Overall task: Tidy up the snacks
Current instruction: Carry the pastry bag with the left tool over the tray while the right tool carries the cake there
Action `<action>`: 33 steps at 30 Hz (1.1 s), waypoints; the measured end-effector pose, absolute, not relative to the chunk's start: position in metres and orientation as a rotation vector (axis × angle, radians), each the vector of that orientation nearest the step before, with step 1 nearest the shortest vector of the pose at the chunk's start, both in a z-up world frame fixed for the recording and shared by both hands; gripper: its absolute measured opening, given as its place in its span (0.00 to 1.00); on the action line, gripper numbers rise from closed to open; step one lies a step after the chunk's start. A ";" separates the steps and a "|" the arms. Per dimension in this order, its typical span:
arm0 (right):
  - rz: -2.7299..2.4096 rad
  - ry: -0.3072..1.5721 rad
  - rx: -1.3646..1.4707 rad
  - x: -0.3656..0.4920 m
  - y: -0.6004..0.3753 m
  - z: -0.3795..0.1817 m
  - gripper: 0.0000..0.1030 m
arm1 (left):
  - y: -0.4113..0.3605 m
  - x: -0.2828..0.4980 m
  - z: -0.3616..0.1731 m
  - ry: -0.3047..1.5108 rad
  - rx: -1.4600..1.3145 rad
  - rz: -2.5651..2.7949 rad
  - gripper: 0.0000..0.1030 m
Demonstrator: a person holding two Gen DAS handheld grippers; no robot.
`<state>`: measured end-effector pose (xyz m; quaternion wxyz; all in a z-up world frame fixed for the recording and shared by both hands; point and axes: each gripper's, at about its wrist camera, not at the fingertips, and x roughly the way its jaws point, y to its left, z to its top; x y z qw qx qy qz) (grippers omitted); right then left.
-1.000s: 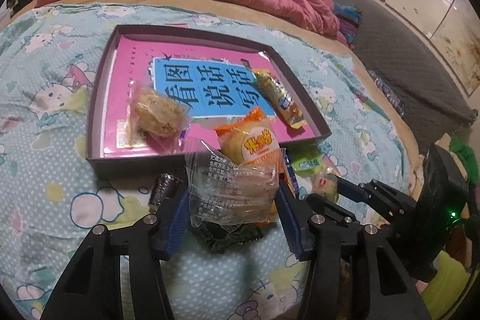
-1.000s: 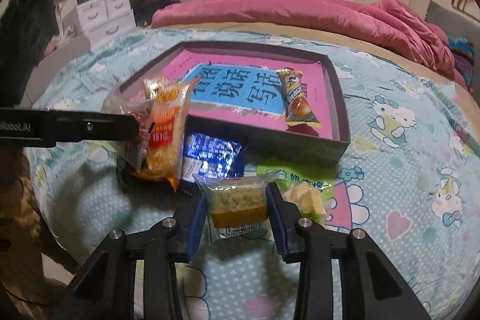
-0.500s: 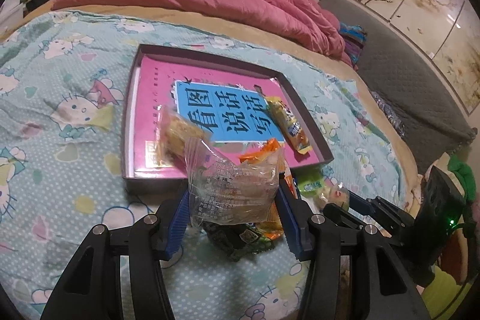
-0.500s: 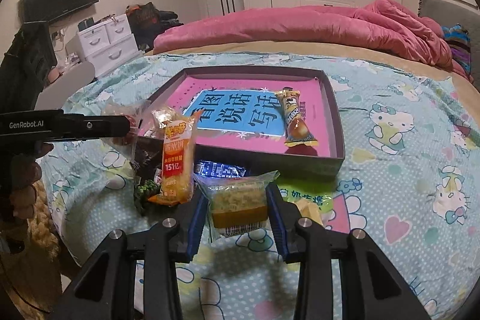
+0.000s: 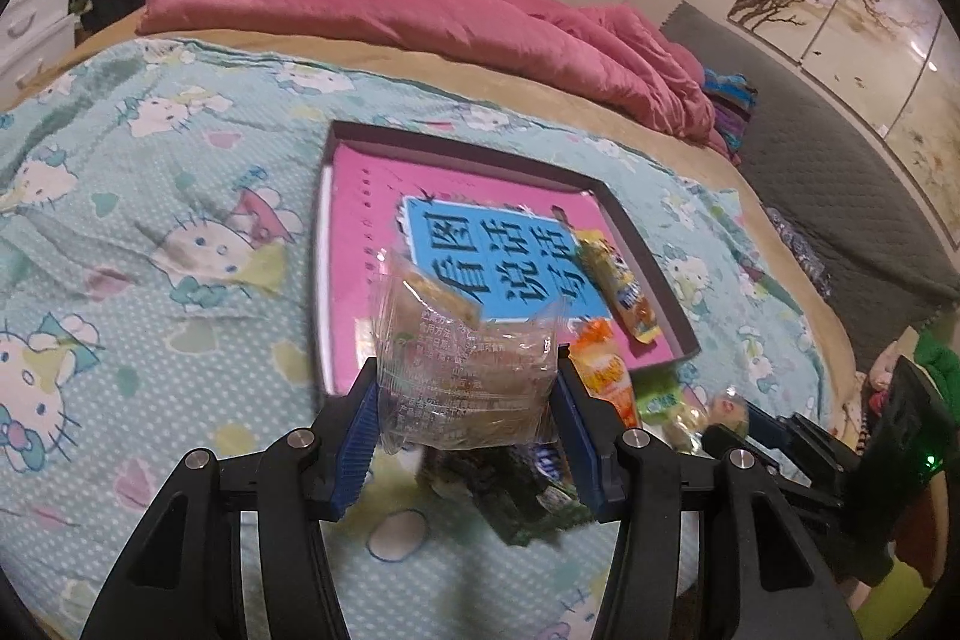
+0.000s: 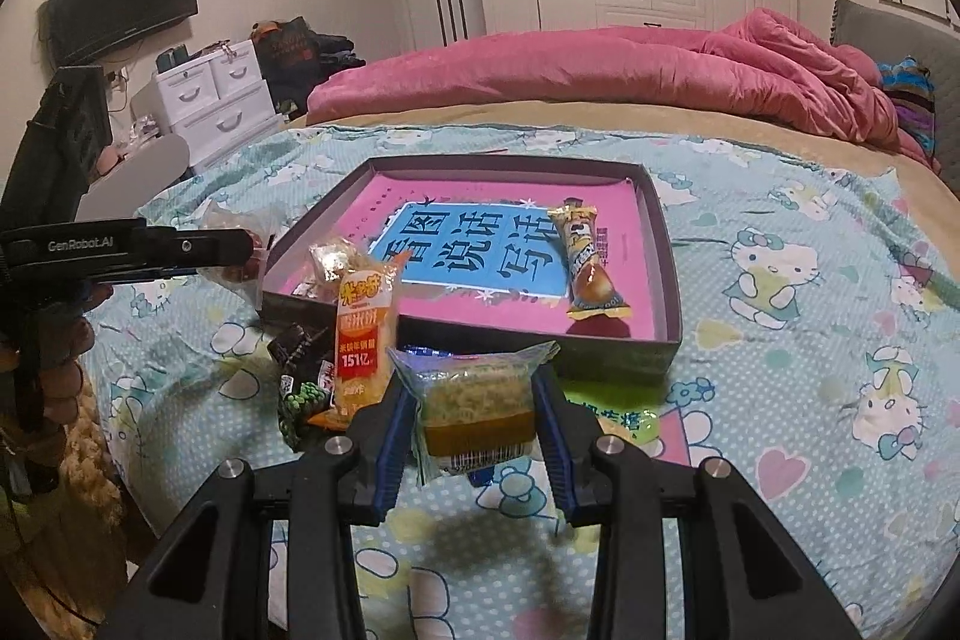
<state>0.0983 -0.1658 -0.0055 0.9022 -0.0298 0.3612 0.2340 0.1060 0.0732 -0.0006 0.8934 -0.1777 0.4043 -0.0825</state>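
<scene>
Left gripper (image 5: pixel 465 400): fingers closed part-way on a clear-wrapped snack (image 5: pixel 465 376), pinched by its two side edges so the crinkly film hangs flat between the pads; it is held in the air over the near-left corner of the tray (image 5: pixel 648 250). Right gripper (image 6: pixel 474 418): fingers likewise closed on a green-topped cake packet (image 6: pixel 477 409), gripped across its short sides, held just short of the tray's near wall and clear of the bedspread (image 6: pixel 810 340). The tray sits flat on the bed with a pink-and-blue book lining its floor; one long yellow snack bar (image 6: pixel 585 268) already lies inside along the right side, and a small beige packet (image 6: pixel 333 259) rests at the near-left corner. Loose items not yet sorted lie on the bedspread in front of the tray: an orange packet (image 6: pixel 363 340) propped up on end, a dark wrapper (image 6: pixel 297 343), a green pea packet (image 6: pixel 303 400). Judgement: both packets are in transit toward the tray; side-edge grips suit soft contents, avoiding crushing. Risk: the slick film could slip from the left pads. Motion blur in the left view limits detail.
</scene>
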 end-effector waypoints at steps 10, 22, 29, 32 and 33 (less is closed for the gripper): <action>0.470 0.732 -0.054 0.105 -0.164 -0.001 0.38 | 0.090 0.119 -0.005 0.830 -0.379 -0.132 0.55; 0.443 0.730 -0.036 0.118 -0.167 -0.001 0.38 | 0.083 0.138 -0.013 0.833 -0.317 -0.126 0.55; 0.424 0.732 -0.014 0.126 -0.171 -0.001 0.38 | 0.080 0.146 -0.024 0.854 -0.302 -0.120 0.55; 0.416 0.727 -0.007 0.131 -0.172 0.001 0.38 | 0.077 0.148 -0.027 0.857 -0.291 -0.127 0.55; 0.414 0.726 -0.006 0.132 -0.172 0.001 0.38 | 0.075 0.149 -0.028 0.861 -0.283 -0.129 0.55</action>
